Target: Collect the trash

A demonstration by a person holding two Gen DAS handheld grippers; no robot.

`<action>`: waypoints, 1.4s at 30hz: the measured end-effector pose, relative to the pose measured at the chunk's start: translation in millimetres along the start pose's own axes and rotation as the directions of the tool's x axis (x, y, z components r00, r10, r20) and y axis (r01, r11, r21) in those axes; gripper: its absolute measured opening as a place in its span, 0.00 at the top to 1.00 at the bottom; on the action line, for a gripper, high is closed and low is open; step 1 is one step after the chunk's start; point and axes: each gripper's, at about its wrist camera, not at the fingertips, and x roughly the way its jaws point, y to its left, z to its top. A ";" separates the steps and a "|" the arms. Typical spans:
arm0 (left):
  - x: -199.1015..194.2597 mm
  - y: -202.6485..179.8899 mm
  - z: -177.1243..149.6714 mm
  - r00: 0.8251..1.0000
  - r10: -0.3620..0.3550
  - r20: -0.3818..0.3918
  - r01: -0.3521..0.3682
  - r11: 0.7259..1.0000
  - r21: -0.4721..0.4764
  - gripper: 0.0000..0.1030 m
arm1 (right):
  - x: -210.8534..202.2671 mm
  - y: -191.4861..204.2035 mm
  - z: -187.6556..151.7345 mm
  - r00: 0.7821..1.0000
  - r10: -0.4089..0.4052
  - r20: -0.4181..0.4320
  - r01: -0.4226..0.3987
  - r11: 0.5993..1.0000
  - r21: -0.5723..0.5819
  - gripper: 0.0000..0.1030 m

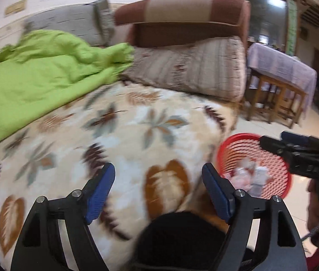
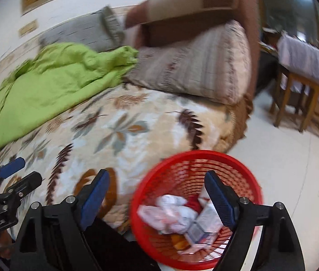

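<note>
A red mesh basket (image 2: 195,158) stands on the floor beside the bed and holds crumpled white wrappers (image 2: 170,214) and a small carton (image 2: 204,225). My right gripper (image 2: 157,194) hangs open above the basket's near side, nothing between its blue pads. In the left wrist view the same basket (image 1: 276,171) sits low at the right, with trash (image 1: 247,176) inside. My left gripper (image 1: 159,187) is open and empty over the leaf-patterned bedspread (image 1: 123,140). The right gripper (image 1: 272,145) reaches over the basket rim there; the left gripper (image 2: 17,171) shows at the far left of the right wrist view.
A green blanket (image 1: 35,72) lies bunched on the bed's left. A striped pillow (image 1: 193,67) leans on a brown headboard cushion (image 1: 182,13). A cloth-covered wooden table (image 1: 281,72) with stools stands on the white tile floor (image 2: 283,158) to the right. Something black (image 1: 177,237) lies below the left gripper.
</note>
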 end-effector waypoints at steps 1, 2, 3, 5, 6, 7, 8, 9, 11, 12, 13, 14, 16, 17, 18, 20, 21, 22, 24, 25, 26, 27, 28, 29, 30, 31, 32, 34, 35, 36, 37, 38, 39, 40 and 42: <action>-2.1 6.3 -4.8 1.000 0.009 -0.005 -0.009 1.000 -0.010 0.24 | -0.9 10.3 -1.3 1.000 0.016 -0.002 -0.016 1.000 -0.017 0.13; -4.3 12.9 -9.5 1.000 0.014 -0.009 -0.014 1.000 -0.020 0.24 | -0.7 15.9 -2.6 1.000 0.019 -0.006 -0.019 0.999 -0.027 0.13; -6.0 18.7 -13.8 1.000 0.028 -0.012 -0.029 0.999 -0.031 0.24 | -0.4 21.1 -3.9 1.000 0.020 -0.011 -0.021 0.999 -0.038 0.13; -7.3 27.1 -19.8 0.999 0.047 -0.018 -0.048 0.998 -0.045 0.24 | 0.2 30.9 -7.0 1.000 0.021 -0.021 -0.022 0.998 -0.053 0.13; -9.3 29.3 -22.3 0.999 0.049 -0.018 -0.050 0.998 -0.049 0.24 | 0.2 34.0 -8.6 0.999 0.021 -0.026 -0.023 0.998 -0.059 0.13; -12.7 30.9 -25.5 0.998 0.054 -0.016 -0.055 0.997 -0.054 0.24 | -0.6 38.8 -11.1 0.999 0.014 -0.032 -0.017 0.997 -0.073 0.13; -14.2 34.1 -27.2 0.998 0.060 -0.014 -0.061 0.996 -0.062 0.24 | -1.7 41.2 -12.5 0.999 0.007 -0.031 -0.010 0.997 -0.080 0.13; -15.5 34.1 -28.3 0.998 0.059 -0.012 -0.060 0.996 -0.064 0.24 | -3.3 42.7 -14.0 1.000 0.000 -0.029 -0.003 0.996 -0.086 0.13; -18.2 35.4 -29.9 0.998 0.062 -0.007 -0.063 0.996 -0.068 0.24 | -7.4 44.8 -17.3 0.999 -0.009 -0.031 0.006 0.996 -0.093 0.09; -19.7 34.6 -30.8 0.998 0.069 -0.004 -0.069 0.995 -0.068 0.23 | -8.6 45.4 -18.0 0.999 -0.017 -0.031 0.014 0.996 -0.092 0.08; -20.4 34.0 -31.7 0.997 0.071 -0.002 -0.071 0.995 -0.066 0.22 | -10.9 45.6 -19.1 0.999 -0.025 -0.033 0.022 0.996 -0.090 0.08; -21.4 33.3 -32.7 0.998 0.070 0.002 -0.070 0.995 -0.064 0.20 | -12.7 45.0 -20.6 0.999 -0.033 -0.035 0.029 0.996 -0.084 0.08; -24.7 30.6 -34.4 0.996 0.085 0.012 -0.084 0.995 -0.057 0.17 | -16.6 44.1 -22.4 0.998 -0.058 -0.030 0.056 0.996 -0.072 0.06; -25.7 29.1 -34.3 0.996 0.087 0.016 -0.086 0.995 -0.050 0.16 | -20.0 44.3 -23.9 0.996 -0.092 -0.014 0.091 0.994 -0.065 0.04; -26.9 27.5 -34.1 0.996 0.091 0.019 -0.090 0.995 -0.043 0.15 | -22.8 45.2 -25.1 0.994 -0.113 -0.004 0.113 0.992 -0.062 0.03; -30.0 25.1 -34.2 0.993 0.117 0.027 -0.116 0.993 -0.034 0.11 | -30.2 44.1 -26.9 0.989 -0.145 0.029 0.147 0.988 -0.042 0.01; -31.8 23.9 -34.2 0.990 0.138 0.034 -0.137 0.990 -0.030 0.07 | -32.4 44.0 -26.7 0.988 -0.152 0.034 0.153 0.987 -0.039 0.01; -33.4 22.8 -34.3 0.986 0.160 0.040 -0.159 0.987 -0.027 0.06 | -34.5 44.7 -25.9 0.986 -0.164 0.035 0.165 0.986 -0.039 0.01; -38.0 19.8 -33.5 0.976 0.208 0.057 -0.208 0.978 -0.015 0.06 | -38.5 46.6 -25.0 0.982 -0.186 0.044 0.188 0.981 -0.042 0.01; -41.8 17.8 -33.1 0.971 0.226 0.074 -0.226 0.974 -0.009 0.06 | -42.0 48.0 -24.8 0.979 -0.198 0.054 0.200 0.979 -0.048 0.01; -46.9 14.9 -33.1 0.966 0.239 0.098 -0.240 0.971 0.000 0.05 | -45.3 48.0 -24.2 0.976 -0.206 0.063 0.209 0.977 -0.047 0.01; -53.1 11.8 -33.3 0.962 0.241 0.125 -0.244 0.970 0.009 0.05 | -49.3 47.3 -23.1 0.973 -0.216 0.077 0.220 0.975 -0.043 0.01; -58.2 9.7 -33.0 0.960 0.240 0.144 -0.245 0.969 0.013 0.04 | -55.6 46.1 -21.3 0.967 -0.232 0.101 0.237 0.971 -0.036 0.01; -63.9 7.3 -32.4 0.958 0.236 0.162 -0.242 0.970 0.018 0.01 | -64.1 43.9 -18.2 0.958 -0.253 0.134 0.258 0.966 -0.018 0.01; -68.5 5.4 -31.0 0.957 0.232 0.176 -0.240 0.970 0.024 0.01 | -70.4 41.2 -15.4 0.952 -0.264 0.153 0.266 0.964 0.004 0.01; -72.2 4.4 -29.2 0.954 0.239 0.184 -0.247 0.969 0.024 0.01 | -79.4 34.7 -10.0 0.948 -0.270 0.169 0.264 0.963 0.058 0.01; -75.5 3.7 -26.9 0.949 0.255 0.185 -0.263 0.965 0.020 0.01 | -84.7 29.6 -7.0 0.946 -0.272 0.175 0.257 0.961 0.102 0.01; -78.4 3.4 -21.8 0.946 0.276 0.173 -0.282 0.959 0.012 0.01 | -94.5 19.6 -4.2 0.940 -0.279 0.196 0.241 0.950 0.198 0.01; -80.1 4.1 -19.4 0.946 0.279 0.163 -0.284 0.959 0.009 0.01 | -99.2 15.2 -6.9 0.929 -0.306 0.210 0.249 0.934 0.258 0.01; -81.0 5.1 -18.6 0.948 0.277 0.159 -0.281 0.960 0.006 0.01 | -101.5 12.8 -10.5 0.922 -0.321 0.216 0.251 0.921 0.297 0.01; -81.9 7.1 -18.4 0.951 0.265 0.160 -0.267 0.964 -0.008 0.01 | -101.4 11.2 -16.4 0.925 -0.310 0.218 0.228 0.915 0.333 0.01; -82.6 7.5 -19.2 0.953 0.256 0.164 -0.257 0.966 -0.017 0.01 | -98.9 12.7 -19.9 0.930 -0.308 0.201 0.230 0.913 0.337 0.01; -82.9 7.9 -20.6 0.955 0.246 0.168 -0.245 0.969 -0.024 0.01 | -95.8 16.3 -22.8 0.932 -0.313 0.181 0.243 0.914 0.326 0.01; -82.2 7.9 -22.1 0.956 0.239 0.169 -0.238 0.971 -0.029 0.01 | -90.5 23.0 -26.2 0.932 -0.327 0.156 0.273 0.916 0.293 0.01; -79.3 5.2 -23.7 0.959 0.234 0.161 -0.236 0.972 -0.009 0.01 | -83.7 33.1 -30.4 0.933 -0.336 0.128 0.301 0.924 0.237 0.01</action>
